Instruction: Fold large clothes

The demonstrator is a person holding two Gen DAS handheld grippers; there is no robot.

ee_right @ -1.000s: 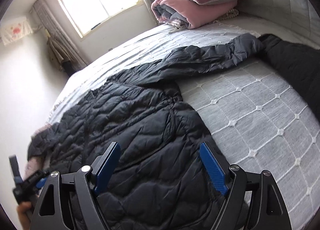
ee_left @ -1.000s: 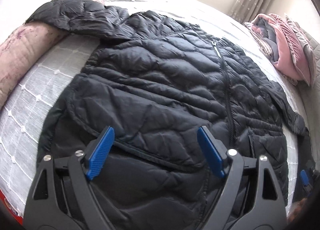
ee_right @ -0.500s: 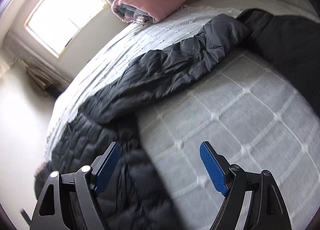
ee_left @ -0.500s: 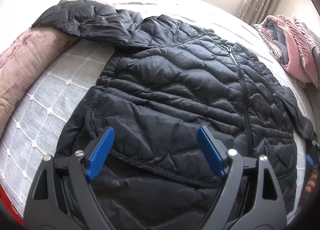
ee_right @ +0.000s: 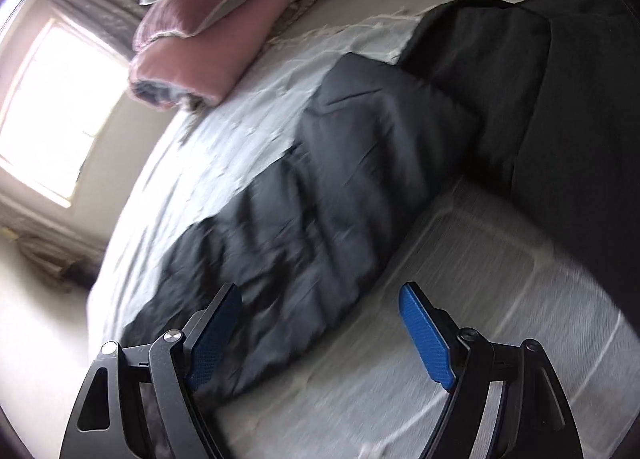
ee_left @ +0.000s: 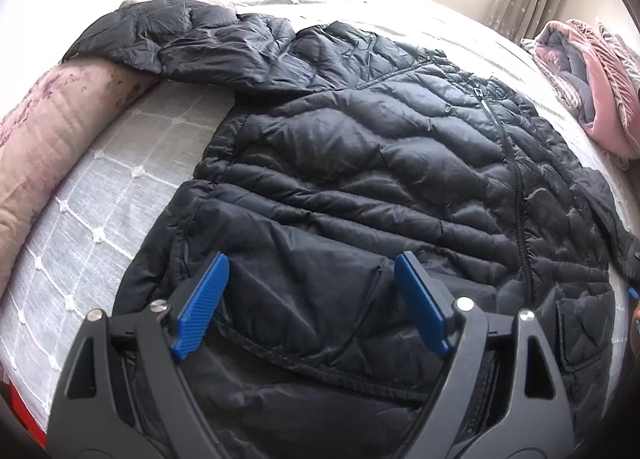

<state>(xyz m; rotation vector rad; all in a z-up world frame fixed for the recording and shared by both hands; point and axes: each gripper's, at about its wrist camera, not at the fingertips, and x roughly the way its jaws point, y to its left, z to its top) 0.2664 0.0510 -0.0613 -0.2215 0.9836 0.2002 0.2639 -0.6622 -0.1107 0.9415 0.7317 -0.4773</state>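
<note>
Folding not yet begun: black puffer jacket (ee_left: 360, 187) is laid flat, zipped, front up, on the bed (ee_left: 100, 195). Left tongs (ee_left: 308, 311) are held wide open above the jacket hem, nothing gripped. Right tongs (ee_right: 320, 335) are also spread open, empty, over the jacket's sleeve (ee_right: 320, 195); that view is motion-blurred. The jacket is judged light, soft, springy, with a slick shell, so folds are likely to puff back. Grip is best taken at stitched edges: cuff, hem corner or seam, not mid-panel. A pink blanket pile (ee_left: 600, 87) sits beyond the jacket.
</note>
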